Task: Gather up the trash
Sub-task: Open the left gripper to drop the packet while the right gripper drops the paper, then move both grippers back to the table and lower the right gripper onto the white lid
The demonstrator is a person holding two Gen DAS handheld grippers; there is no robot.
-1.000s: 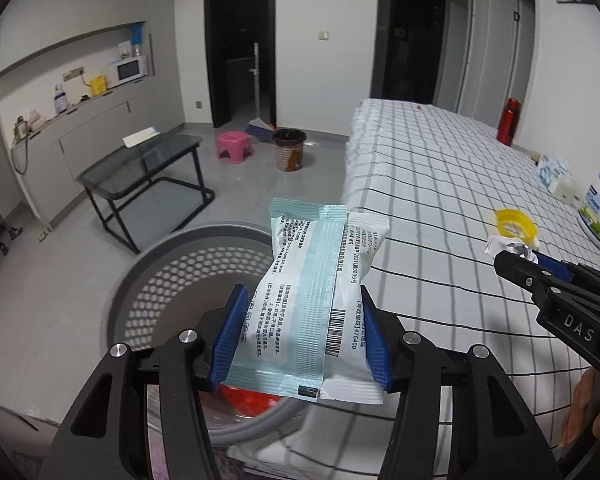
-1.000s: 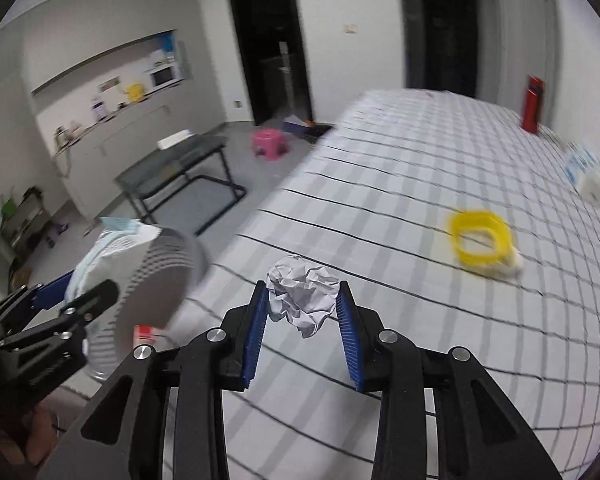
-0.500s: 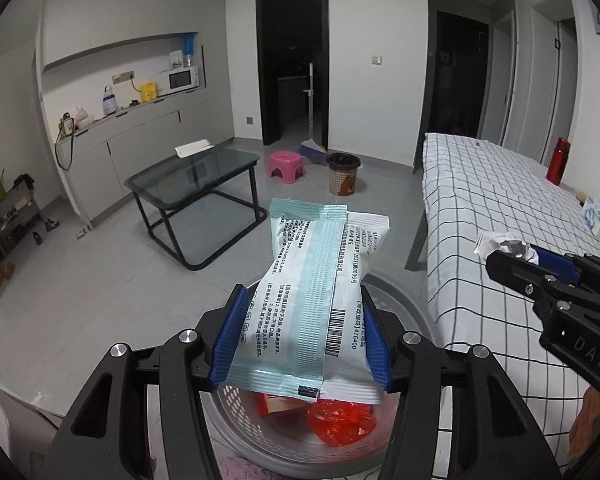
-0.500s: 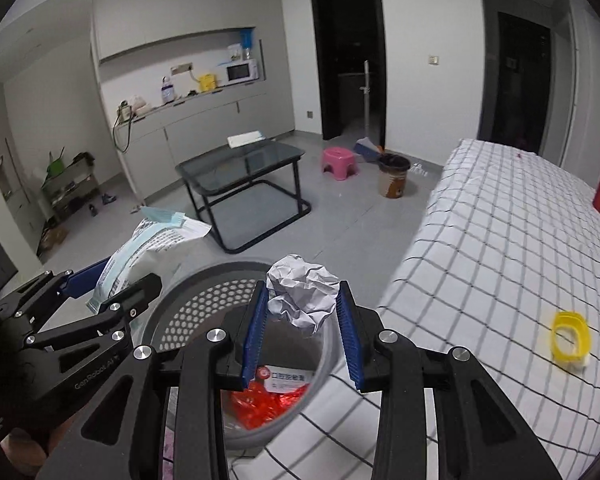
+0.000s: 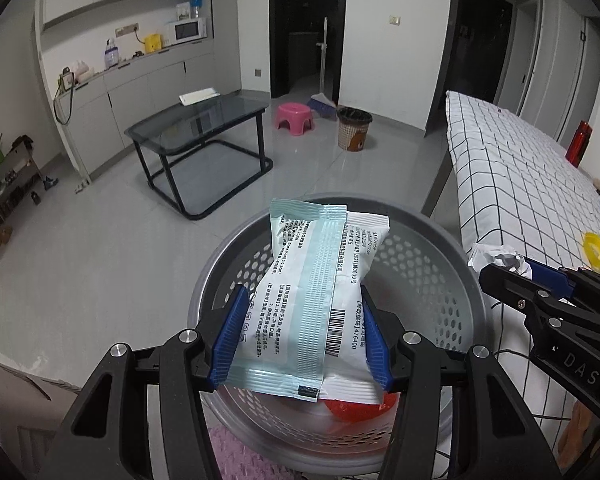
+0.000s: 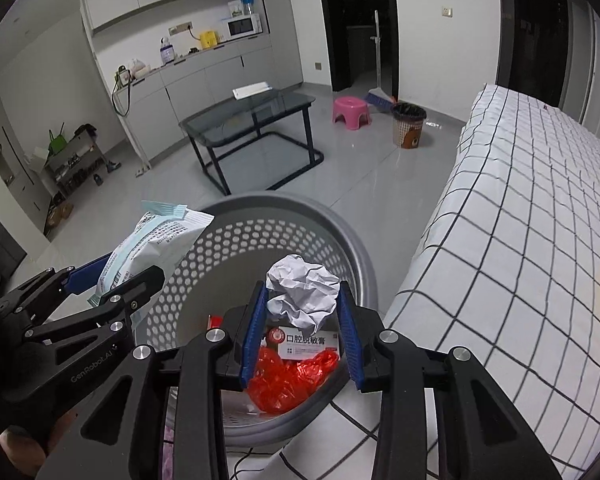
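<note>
Left wrist view: left tongs point(image 5: 300, 336) clamp a pale-green and white plastic packet point(image 5: 312, 300) over the grey perforated plastic basket point(image 5: 428, 240). Right wrist view: right tongs point(image 6: 302, 334) pinch a crumpled white paper ball point(image 6: 302, 294) above that basket, red plastic wrapper point(image 6: 288, 376) at 6 o'clock.

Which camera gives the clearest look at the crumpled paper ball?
The right wrist view: the crumpled paper ball sits centred between the right tool's blue pads, above the grey basket. In the left wrist view only a small part of it shows near the right edge, partly hidden behind that tool's finger.
</note>
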